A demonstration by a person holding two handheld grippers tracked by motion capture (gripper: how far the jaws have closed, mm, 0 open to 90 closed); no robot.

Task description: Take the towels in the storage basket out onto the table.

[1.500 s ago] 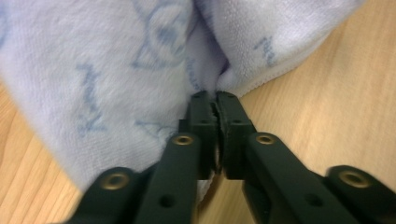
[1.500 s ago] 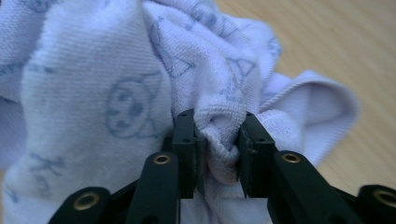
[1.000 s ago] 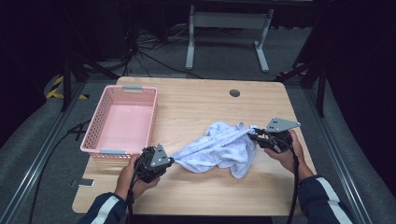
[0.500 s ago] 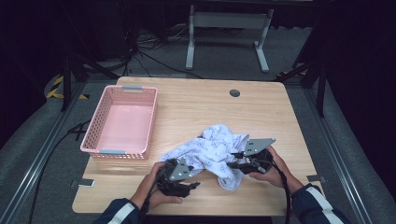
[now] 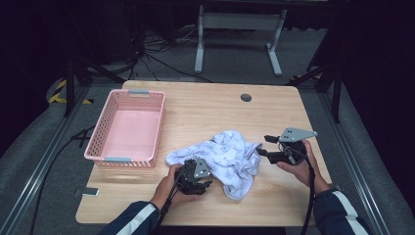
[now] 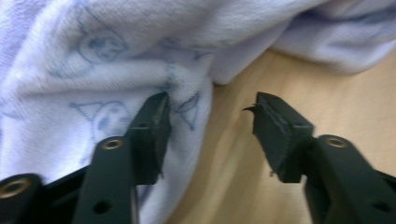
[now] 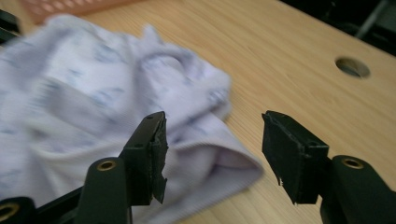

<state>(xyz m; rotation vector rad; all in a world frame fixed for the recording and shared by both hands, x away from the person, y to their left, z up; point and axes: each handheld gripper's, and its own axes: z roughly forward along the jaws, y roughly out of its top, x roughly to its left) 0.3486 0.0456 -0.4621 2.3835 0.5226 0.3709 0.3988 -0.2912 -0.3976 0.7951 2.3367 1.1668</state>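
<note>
A white cloth with a pale blue print (image 5: 222, 155) lies crumpled on the wooden table (image 5: 205, 107), near the front. My left gripper (image 5: 208, 182) rests at its front-left edge. In the left gripper view the cloth (image 6: 116, 60) reaches the left jaw and partly into the gap; the left gripper (image 6: 210, 112) is open, its jaws having just been closing, and the pads do not press it. My right gripper (image 5: 264, 145) hovers just right of the cloth. It is open, its jaws (image 7: 212, 135) having just been opening, and the cloth's hem (image 7: 93, 93) lies loose below the gap.
An empty pink basket (image 5: 95, 147) stands at the table's left. A round cable hole (image 5: 246, 97) sits at the back of the table, also in the right gripper view as a hole (image 7: 352, 66). Bare wood stretches behind the cloth. A metal stand (image 5: 235, 22) is beyond the table.
The cloth was stretched between both grippers; now it lies let go in a heap. My left gripper moved right, toward the cloth. Both pairs of jaws stand wider than a second ago.
</note>
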